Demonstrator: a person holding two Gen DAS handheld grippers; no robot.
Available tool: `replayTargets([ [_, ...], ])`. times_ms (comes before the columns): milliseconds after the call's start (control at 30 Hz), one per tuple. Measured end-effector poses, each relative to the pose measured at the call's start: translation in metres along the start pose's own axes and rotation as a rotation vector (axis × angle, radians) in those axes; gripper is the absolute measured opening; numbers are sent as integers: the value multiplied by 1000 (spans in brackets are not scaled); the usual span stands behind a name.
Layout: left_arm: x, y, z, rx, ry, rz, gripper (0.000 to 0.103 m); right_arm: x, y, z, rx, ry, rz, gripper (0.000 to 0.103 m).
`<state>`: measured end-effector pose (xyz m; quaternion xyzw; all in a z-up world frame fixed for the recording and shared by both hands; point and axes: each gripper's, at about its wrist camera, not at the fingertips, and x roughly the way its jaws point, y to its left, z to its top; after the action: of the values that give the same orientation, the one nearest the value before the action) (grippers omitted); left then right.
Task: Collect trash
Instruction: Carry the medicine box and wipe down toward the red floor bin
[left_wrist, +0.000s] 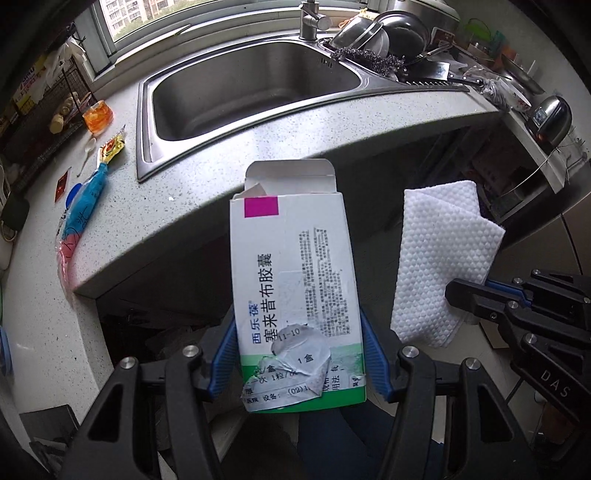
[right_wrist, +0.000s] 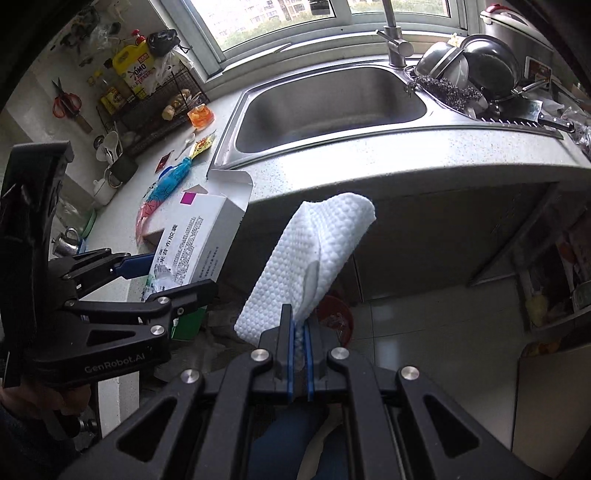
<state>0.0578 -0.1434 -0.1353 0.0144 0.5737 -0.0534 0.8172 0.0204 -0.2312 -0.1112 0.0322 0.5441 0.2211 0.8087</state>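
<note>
My left gripper (left_wrist: 299, 354) clamps the medicine box (left_wrist: 295, 288), long axis pointing away; my right gripper (right_wrist: 300, 332) pinches the paper towel (right_wrist: 314, 258) beside it. Both hang off the table's (left_wrist: 258, 147) front edge; wrappers (left_wrist: 88, 192) remain beyond, left of the sink (left_wrist: 236, 92), nearer my left.

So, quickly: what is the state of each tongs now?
Left tongs: closed on the medicine box, held by its sides.
Right tongs: shut on the white paper towel.

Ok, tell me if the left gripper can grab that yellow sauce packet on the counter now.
Probably not yet: the left gripper is shut on the white medicine box, so the yellow sauce packet must wait.
</note>
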Motion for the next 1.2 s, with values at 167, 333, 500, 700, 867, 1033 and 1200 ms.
replayTargets([
  [167, 48, -3, -19, -14, 85, -15, 58, 35, -8, -15, 27, 60, 21, 4],
  [333, 106, 0, -32, -15, 157, -1, 58, 74, -15, -17, 11, 90, 5, 4],
  [500, 167, 12, -39, -44, 216, -24, 58, 119, -29, -14, 39, 123, 0, 4],
  [700, 230, 35, -44, -89, 247, -45, 58, 172, -40, -20, 13, 170, -9, 4],
  [867, 263, 50, -45, -79, 273, -46, 58, 203, -46, -21, 40, 196, -3, 4],
  [1033, 280, 62, -42, -76, 280, -48, 58, 217, -47, -24, 46, 224, -2, 4],
  [1200, 287, 67, -44, -79, 283, -59, 81, 219, -46, -27, 44, 239, -14, 4],
])
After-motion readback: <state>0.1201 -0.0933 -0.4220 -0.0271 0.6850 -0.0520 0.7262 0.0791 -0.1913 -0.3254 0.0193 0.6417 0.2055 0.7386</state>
